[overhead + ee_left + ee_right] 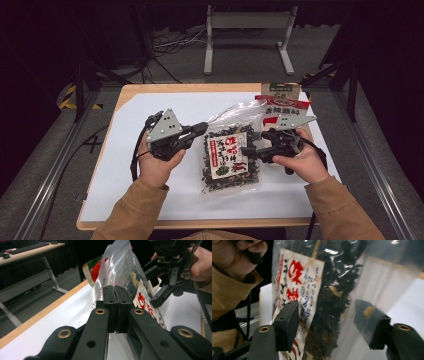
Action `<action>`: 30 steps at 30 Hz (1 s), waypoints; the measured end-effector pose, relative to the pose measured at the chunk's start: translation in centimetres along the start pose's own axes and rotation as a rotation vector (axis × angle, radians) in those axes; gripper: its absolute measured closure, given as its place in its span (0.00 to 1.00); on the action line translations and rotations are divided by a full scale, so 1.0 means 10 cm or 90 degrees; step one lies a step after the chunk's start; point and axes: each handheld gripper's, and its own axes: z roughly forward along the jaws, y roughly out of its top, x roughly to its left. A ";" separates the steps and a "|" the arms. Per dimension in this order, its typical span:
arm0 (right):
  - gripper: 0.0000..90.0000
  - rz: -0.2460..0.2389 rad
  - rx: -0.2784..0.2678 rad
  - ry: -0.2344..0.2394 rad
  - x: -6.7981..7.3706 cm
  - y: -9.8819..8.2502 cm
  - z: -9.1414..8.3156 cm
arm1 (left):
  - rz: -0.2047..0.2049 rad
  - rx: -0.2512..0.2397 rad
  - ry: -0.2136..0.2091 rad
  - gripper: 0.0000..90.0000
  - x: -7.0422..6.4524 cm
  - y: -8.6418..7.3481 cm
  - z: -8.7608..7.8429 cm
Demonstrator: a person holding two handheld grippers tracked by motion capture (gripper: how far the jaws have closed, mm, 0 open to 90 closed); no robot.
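Observation:
A clear plastic bag point(231, 157) of dark dried food with a red-and-white label lies mid-table, its top raised. My left gripper point(202, 127) is shut on the bag's upper left edge; in the left gripper view the jaws point(116, 293) meet with the clear film point(117, 262) pinched between them. My right gripper point(246, 151) is at the bag's right edge. In the right gripper view it point(325, 315) stands open with the bag point(332, 290) hanging between the jaws. One jaw is in front of the label, the other behind the clear film, and neither pad presses on it.
A second packet point(280, 102) with a red and white label lies at the back right, partly under the bag. A white sheet point(150, 110) covers the wooden table. A metal frame point(247, 30) and cables stand on the floor beyond. A desk with a keyboard point(25, 250) is far off.

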 end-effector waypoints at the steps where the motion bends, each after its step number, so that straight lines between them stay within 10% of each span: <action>1: 0.47 -0.002 0.006 0.009 0.01 0.00 0.01 | -0.002 -0.002 0.000 0.99 0.00 0.00 0.00; 12: 0.79 -0.023 0.062 0.065 0.06 0.00 0.00 | -0.014 -0.013 -0.010 0.98 0.01 -0.01 0.00; 30: 0.83 0.027 0.050 0.098 0.11 0.04 -0.11 | -0.036 -0.047 -0.014 0.89 0.03 0.01 -0.10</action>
